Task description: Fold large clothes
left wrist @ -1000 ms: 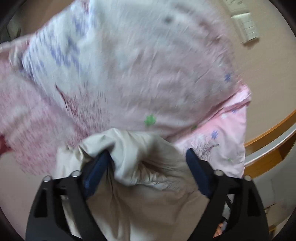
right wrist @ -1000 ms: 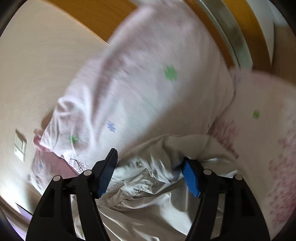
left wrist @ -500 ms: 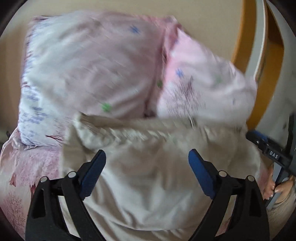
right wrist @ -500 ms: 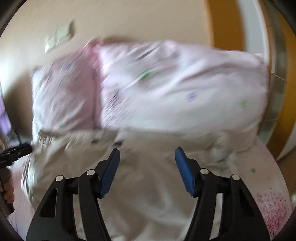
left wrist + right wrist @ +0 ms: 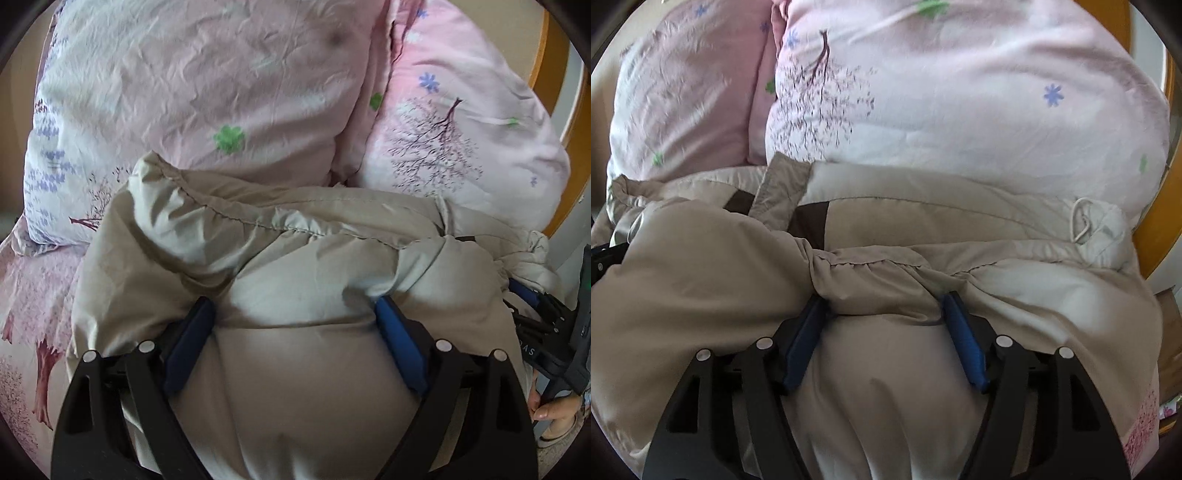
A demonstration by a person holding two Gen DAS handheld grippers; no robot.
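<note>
Two pink tree-print pillows [image 5: 229, 85] lean against a beige wall [image 5: 18, 96]; an orange wooden frame [image 5: 1152, 251] edges the bed.

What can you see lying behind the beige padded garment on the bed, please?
Behind the beige garment two pink floral pillows lie side by side. Their lower edges and the bed beneath the garment are covered, so I cannot see those.

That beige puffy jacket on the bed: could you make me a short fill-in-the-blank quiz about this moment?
1. The beige jacket lies in front of two ____ with a pink tree print.
2. Padded fabric bulges between the ____ pads of the left claw.
3. The right claw grips just below a gathered ____ in the fabric.
4. A thin ____ loops at the jacket's far right end.

Missing words: pillows; blue; seam; cord
</note>
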